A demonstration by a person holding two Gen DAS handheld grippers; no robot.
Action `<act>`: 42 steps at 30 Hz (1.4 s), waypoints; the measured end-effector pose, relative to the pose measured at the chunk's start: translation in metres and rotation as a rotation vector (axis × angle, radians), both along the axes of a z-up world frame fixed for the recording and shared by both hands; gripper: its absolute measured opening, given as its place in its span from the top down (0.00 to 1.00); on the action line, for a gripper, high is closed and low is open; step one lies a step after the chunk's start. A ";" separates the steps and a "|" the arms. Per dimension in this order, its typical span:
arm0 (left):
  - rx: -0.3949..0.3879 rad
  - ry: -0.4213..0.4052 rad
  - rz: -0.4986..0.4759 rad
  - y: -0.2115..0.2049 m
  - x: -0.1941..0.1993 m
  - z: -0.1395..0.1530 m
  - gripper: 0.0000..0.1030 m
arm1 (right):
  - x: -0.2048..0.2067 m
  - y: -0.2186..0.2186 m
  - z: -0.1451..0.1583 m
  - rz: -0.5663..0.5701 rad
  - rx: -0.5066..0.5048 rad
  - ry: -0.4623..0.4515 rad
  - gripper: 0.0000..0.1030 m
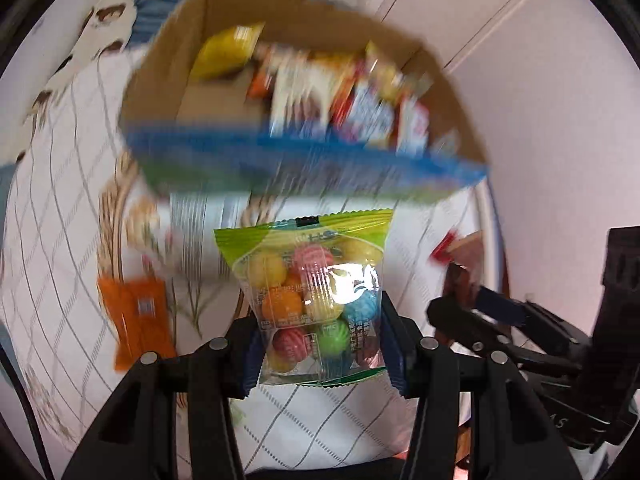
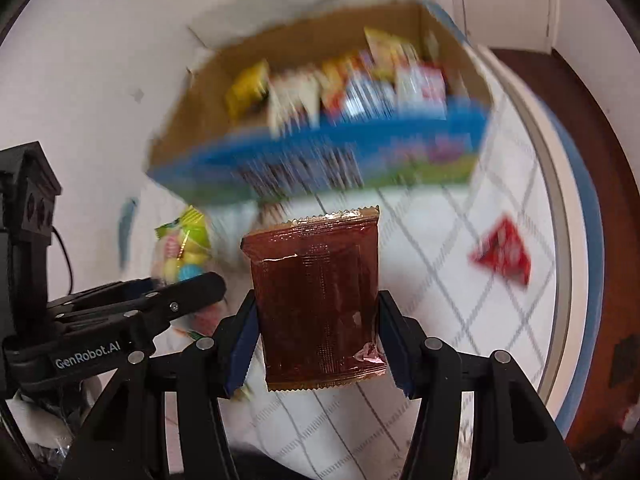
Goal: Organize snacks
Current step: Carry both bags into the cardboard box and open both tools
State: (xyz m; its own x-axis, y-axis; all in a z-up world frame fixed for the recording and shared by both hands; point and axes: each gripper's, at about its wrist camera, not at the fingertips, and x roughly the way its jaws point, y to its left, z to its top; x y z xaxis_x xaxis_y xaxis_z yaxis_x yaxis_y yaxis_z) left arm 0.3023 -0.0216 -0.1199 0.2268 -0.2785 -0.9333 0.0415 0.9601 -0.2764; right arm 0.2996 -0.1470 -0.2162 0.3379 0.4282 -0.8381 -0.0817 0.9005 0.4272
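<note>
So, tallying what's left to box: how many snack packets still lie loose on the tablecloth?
2: an orange packet at the left in the left wrist view, and a red packet at the right in the right wrist view. Others may be hidden behind the grippers.

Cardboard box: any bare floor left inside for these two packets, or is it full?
Inside the cardboard box, bare floor shows at the left end, between the left wall and the yellow bag. The middle and right are crowded with upright packets. Outside, the tablecloth lies bare between the box front and the red wrapper.
</note>
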 end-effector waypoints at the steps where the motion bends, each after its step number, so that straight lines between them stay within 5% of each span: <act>1: -0.002 -0.018 0.001 0.000 0.007 0.012 0.54 | 0.010 -0.001 0.010 -0.003 0.005 -0.022 0.43; 4: 0.036 -0.065 -0.008 0.001 0.040 0.042 0.54 | 0.036 -0.021 0.035 -0.004 -0.023 -0.066 0.43; 10: 0.129 -0.081 0.004 0.012 0.099 0.053 0.54 | 0.107 -0.017 0.044 -0.027 -0.077 -0.098 0.43; 19: 0.185 0.071 0.026 0.028 0.169 -0.011 0.54 | 0.164 -0.004 -0.011 -0.003 -0.144 0.035 0.43; 23: 0.187 0.158 0.025 0.032 0.172 -0.046 0.54 | 0.172 -0.004 -0.042 -0.001 -0.152 0.126 0.34; 25: 0.187 0.203 0.027 0.034 0.171 -0.060 0.52 | 0.173 -0.005 -0.054 -0.003 -0.168 0.163 0.12; 26: 0.178 0.214 0.026 0.034 0.171 -0.065 0.43 | 0.174 -0.005 -0.058 0.002 -0.174 0.172 0.10; 30: 0.147 0.205 0.017 0.034 0.170 -0.065 0.27 | 0.175 -0.004 -0.063 0.007 -0.213 0.186 0.05; 42: 0.214 0.064 0.021 0.025 0.145 -0.021 0.25 | 0.159 -0.012 -0.031 -0.022 -0.254 0.132 0.05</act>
State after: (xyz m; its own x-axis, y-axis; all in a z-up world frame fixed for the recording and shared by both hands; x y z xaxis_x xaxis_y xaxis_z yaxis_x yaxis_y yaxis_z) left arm 0.4471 0.0032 -0.1407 0.1685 -0.0687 -0.9833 0.0099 0.9976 -0.0680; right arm 0.4585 -0.1587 -0.2473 0.2255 0.1924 -0.9551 -0.0199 0.9810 0.1929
